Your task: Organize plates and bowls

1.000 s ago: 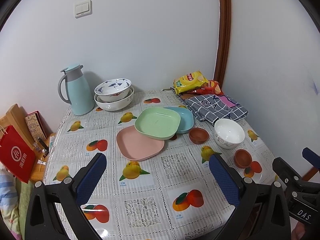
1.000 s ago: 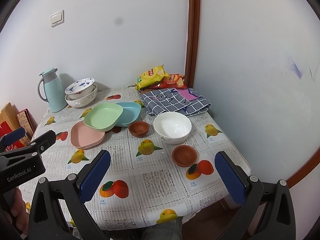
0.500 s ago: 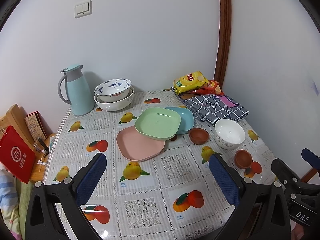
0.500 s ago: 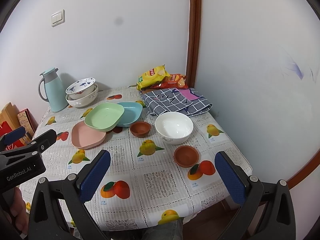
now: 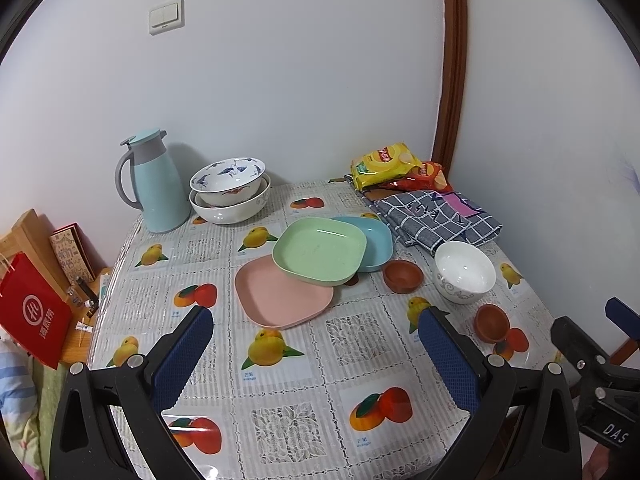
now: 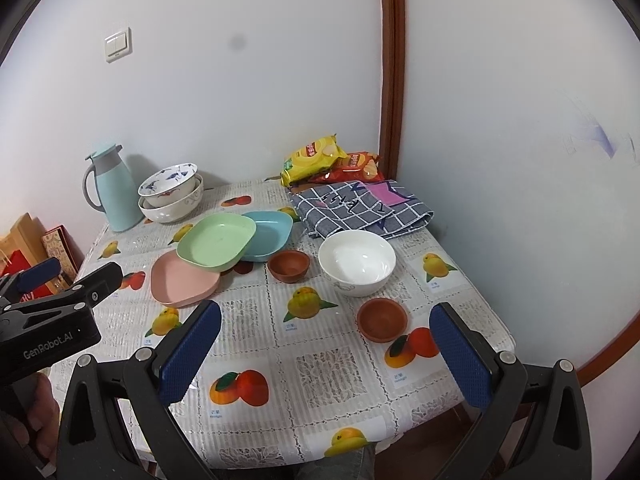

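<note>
Moved: nothing on the bench; both views crept slightly closer.
Tools: left tool point(image 5: 316, 354) and right tool point(image 6: 326, 354) spread wide, holding nothing.
Done: two bowls point(image 5: 229, 194) nested beside the thermos point(image 5: 154, 184).
Left: green plate point(image 5: 320, 250) straddling pink plate point(image 5: 276, 300) and blue plate point(image 5: 374, 242); white bowl point(image 6: 357, 262) and two brown bowls point(image 6: 289, 266) loose, right of the plates.
Surface: fruit-print cloth point(image 6: 312, 376), corner of pale walls.

A home dining corner: a small counter point(image 5: 288, 364) under a fruit-print cloth carries a thermos point(image 5: 158, 184), stacked bowls point(image 5: 230, 192), plastic plates point(image 5: 320, 256), snack bags point(image 5: 386, 164) and a folded checked cloth point(image 5: 436, 218), beneath a plain wall with a light switch point(image 5: 167, 16).
</note>
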A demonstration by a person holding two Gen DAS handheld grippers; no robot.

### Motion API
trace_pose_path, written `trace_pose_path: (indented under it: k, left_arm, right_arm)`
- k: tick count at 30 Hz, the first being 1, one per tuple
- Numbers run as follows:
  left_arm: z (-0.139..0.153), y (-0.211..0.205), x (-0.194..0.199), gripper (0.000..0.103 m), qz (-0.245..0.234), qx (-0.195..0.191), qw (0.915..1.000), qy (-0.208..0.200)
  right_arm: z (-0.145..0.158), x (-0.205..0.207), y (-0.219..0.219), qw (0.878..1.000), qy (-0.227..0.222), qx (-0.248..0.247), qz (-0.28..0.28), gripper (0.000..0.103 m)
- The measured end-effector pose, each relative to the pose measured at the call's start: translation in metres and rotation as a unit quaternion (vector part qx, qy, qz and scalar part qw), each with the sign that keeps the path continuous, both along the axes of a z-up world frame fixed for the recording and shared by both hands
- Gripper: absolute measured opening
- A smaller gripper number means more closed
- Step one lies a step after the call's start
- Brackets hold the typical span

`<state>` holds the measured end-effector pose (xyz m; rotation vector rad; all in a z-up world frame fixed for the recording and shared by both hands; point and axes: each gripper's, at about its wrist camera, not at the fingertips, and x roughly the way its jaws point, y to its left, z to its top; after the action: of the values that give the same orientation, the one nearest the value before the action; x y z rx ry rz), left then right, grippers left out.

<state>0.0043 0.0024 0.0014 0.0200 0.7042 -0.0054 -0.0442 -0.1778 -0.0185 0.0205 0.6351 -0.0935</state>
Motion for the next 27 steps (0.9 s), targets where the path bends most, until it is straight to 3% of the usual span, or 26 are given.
trace_pose_path:
  k: [6, 19, 27]
  left_arm:
    - [-0.011, 0.009, 0.013, 0.103, 0.011, -0.003, 0.9998, 0.014]
    - [-0.052, 0.026, 0.059, 0.103, 0.025, -0.001, 0.9977, 0.063]
    - [-0.070, 0.047, 0.093, 0.103, 0.043, -0.001, 0.9958, 0.081]
  right_arm:
    - [-0.003, 0.008, -0.007, 1.000, -0.003, 0.006, -0.008, 0.103]
    - [-0.042, 0.054, -0.030, 0.999, 0.034, 0.030, -0.024, 0.103]
    - [-0.059, 0.095, -0.016, 0.999, 0.046, 0.024, -0.005, 0.100]
